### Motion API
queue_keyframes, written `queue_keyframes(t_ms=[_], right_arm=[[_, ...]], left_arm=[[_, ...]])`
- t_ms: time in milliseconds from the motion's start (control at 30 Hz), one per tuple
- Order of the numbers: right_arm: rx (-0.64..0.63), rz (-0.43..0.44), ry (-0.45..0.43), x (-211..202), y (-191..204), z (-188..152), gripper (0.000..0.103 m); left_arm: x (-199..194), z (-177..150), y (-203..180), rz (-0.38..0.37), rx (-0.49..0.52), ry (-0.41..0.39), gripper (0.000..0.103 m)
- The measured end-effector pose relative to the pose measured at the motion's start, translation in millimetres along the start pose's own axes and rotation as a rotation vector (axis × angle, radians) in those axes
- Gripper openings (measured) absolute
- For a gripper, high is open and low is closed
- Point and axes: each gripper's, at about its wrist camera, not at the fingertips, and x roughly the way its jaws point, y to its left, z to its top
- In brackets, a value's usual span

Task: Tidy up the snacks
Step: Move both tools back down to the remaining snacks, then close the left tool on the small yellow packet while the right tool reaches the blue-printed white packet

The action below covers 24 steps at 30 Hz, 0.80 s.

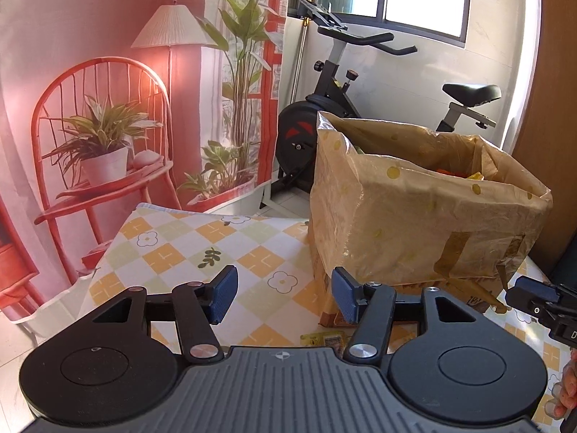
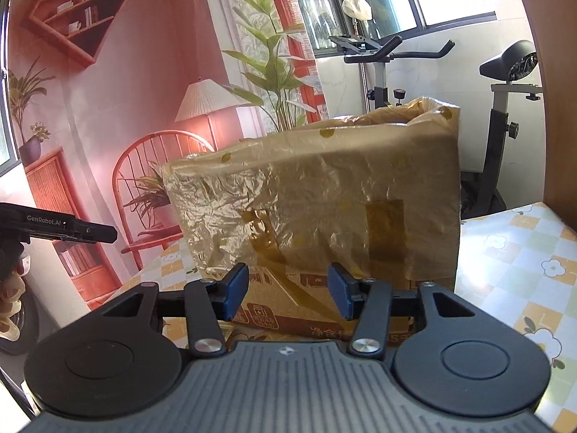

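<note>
A cardboard box lined with a yellowish dotted plastic bag (image 1: 425,209) stands on the table; several snack packets show inside near its rim (image 1: 458,175). A small yellow snack packet (image 1: 324,340) lies flat on the tablecloth at the box's near corner. My left gripper (image 1: 285,294) is open and empty, just above the table, left of the box and above the packet. My right gripper (image 2: 288,290) is open and empty, close in front of the box's side (image 2: 324,202). Each gripper shows at the edge of the other's view, the right one (image 1: 537,297) and the left one (image 2: 72,229).
The table has a checked yellow flower tablecloth (image 1: 187,245), which also shows in the right wrist view (image 2: 519,252). An exercise bike (image 1: 331,83) stands behind the table by the window. A printed backdrop with a red chair (image 1: 101,137) hangs at the left. A wooden panel (image 1: 551,108) stands at the right.
</note>
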Motion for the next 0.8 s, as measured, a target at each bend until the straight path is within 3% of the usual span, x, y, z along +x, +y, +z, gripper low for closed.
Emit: queue_keyframes(t_ms=[200,400,800], right_arm=[[0.015,-0.011,0.131,22.2,-13.4,-30.2,0.044],[0.074,-0.036,0.167,25.7,-37.9,-48.9,0.043],[0.126,-0.055,0.176,29.2,-63.3,-79.1,0.043]], left_arm=[[43.6,-34.9,-26.6,-0.09,-0.043,0.107,0.052],[88.5,-67.2,-63.8,-0.14,-0.033,0.233,0.046],[108.2,-87.8,-94.9,-0.03,0.044,0.284,0.046]])
